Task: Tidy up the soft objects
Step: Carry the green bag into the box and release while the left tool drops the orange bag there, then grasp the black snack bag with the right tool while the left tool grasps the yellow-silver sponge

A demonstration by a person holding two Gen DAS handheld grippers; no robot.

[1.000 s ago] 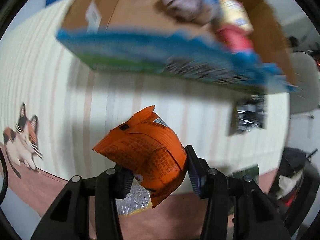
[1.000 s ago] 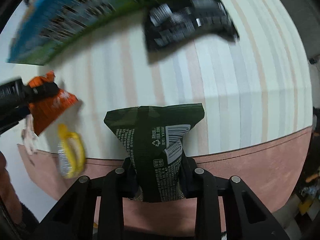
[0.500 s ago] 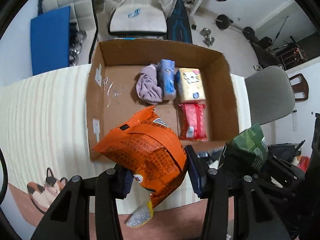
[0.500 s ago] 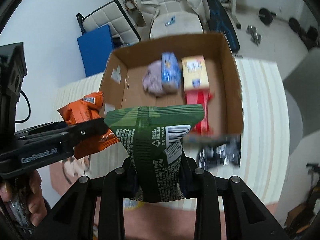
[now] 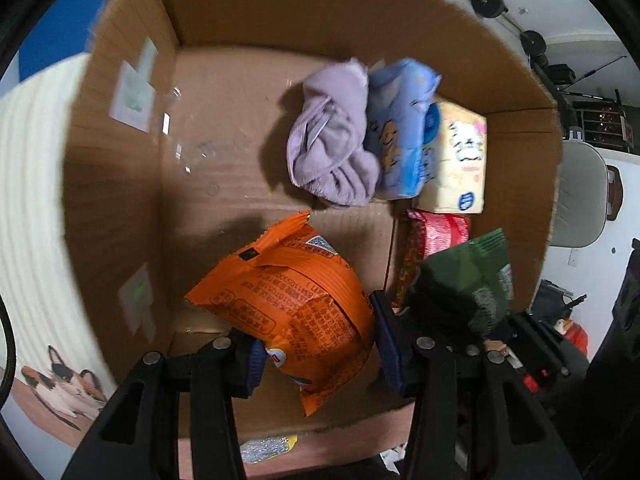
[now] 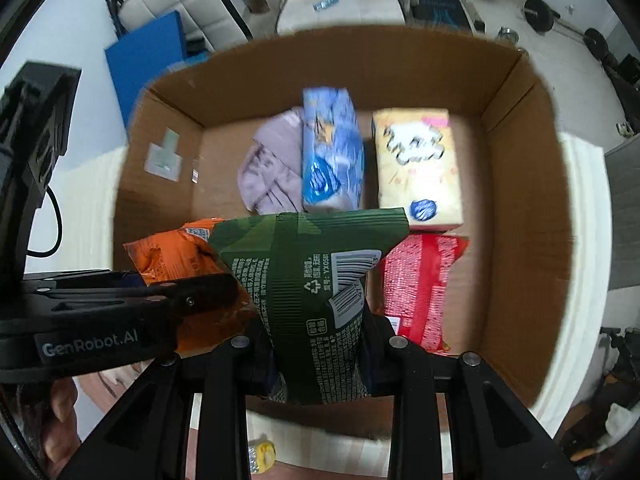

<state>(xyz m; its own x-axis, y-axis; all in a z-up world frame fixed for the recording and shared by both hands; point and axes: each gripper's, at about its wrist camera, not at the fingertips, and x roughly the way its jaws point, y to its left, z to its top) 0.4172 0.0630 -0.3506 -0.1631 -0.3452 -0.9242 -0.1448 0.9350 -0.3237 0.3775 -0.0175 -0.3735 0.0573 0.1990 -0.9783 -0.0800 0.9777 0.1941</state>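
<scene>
We see the counter (image 6: 580,216) under a cream striped cloth (image 5: 28,184) with a cat picture (image 5: 64,384). A cardboard box (image 6: 532,208) sits on it, and a small yellow-and-silver packet (image 6: 260,454) lies before the box.

Both views are dim and warm inside the cardboard box (image 5: 120,184), brighter on the white walls at the upper corners. Soft shadows sit under the lilac cloth (image 5: 332,148). Box edges are smeared with motion blur, and fisheye bending curves the frame borders into black corners.
</scene>
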